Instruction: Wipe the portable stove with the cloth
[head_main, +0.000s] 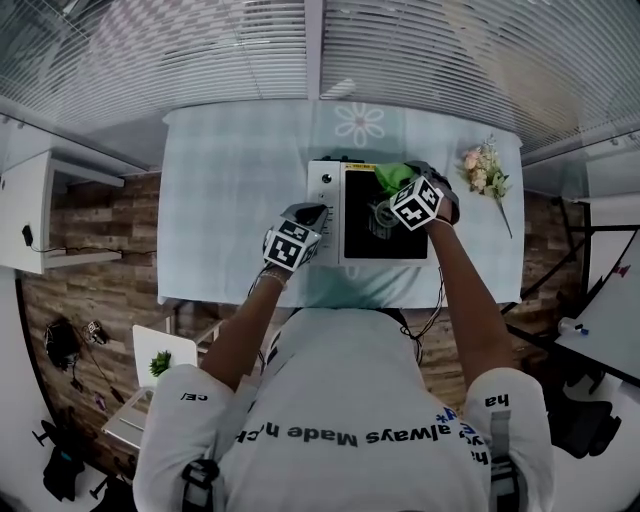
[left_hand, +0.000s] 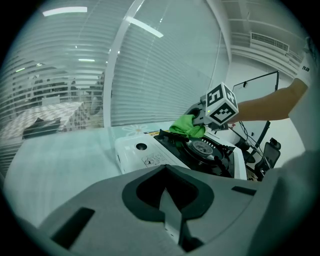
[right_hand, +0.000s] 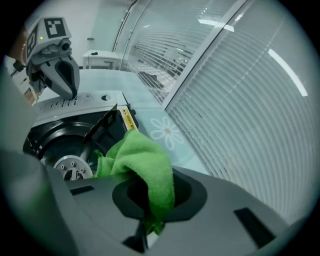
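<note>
The portable stove (head_main: 328, 222) stands mid-table, with a white control panel on its left and a black top with a round burner (right_hand: 70, 167). A green cloth (head_main: 393, 177) lies bunched on the stove's far edge. My right gripper (head_main: 400, 188) is shut on the cloth (right_hand: 145, 165), which hangs out between its jaws over the burner's far side. My left gripper (head_main: 312, 214) is shut with nothing in it, its tips down at the stove's white left panel (right_hand: 75, 102). In the left gripper view the stove (left_hand: 145, 155), cloth (left_hand: 187, 125) and right gripper (left_hand: 202, 121) lie ahead.
A small flower bouquet (head_main: 485, 172) lies on the table's right end. The pale tablecloth (head_main: 230, 190) has a printed flower (head_main: 360, 122) behind the stove. A glass wall with blinds (head_main: 450, 50) runs close behind the table. A white shelf (head_main: 30, 215) stands at the left.
</note>
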